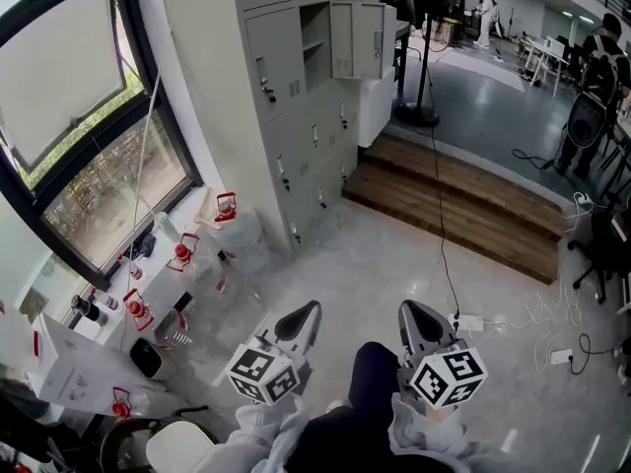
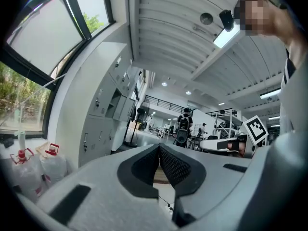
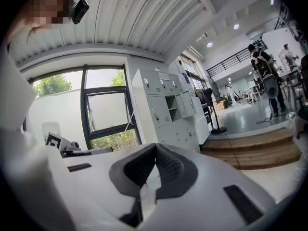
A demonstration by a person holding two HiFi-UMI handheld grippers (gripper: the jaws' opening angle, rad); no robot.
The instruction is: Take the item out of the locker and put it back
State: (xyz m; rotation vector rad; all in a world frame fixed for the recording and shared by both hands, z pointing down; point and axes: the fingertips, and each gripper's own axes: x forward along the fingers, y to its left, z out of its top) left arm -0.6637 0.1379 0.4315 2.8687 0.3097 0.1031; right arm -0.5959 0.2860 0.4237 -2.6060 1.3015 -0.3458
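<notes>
Left of the locker [image 1: 286, 97], water jugs [image 1: 182, 254] with red caps stand on the floor under the window [image 1: 89, 136]. Well short of the locker, the left gripper [image 1: 307, 315] points level toward it, jaws clenched together with nothing between them. Just to its right, the right gripper [image 1: 408, 313] is likewise clamped shut and empty. One locker door [image 1: 357, 39] stands open, showing a compartment [image 1: 315, 42] with a shelf. The item should be in there, but it is too small to make out from here. This looks like the approach, with the take-out not yet begun. The next move calls for closing in on the open compartment, parting one gripper's jaws and reaching inside.
</notes>
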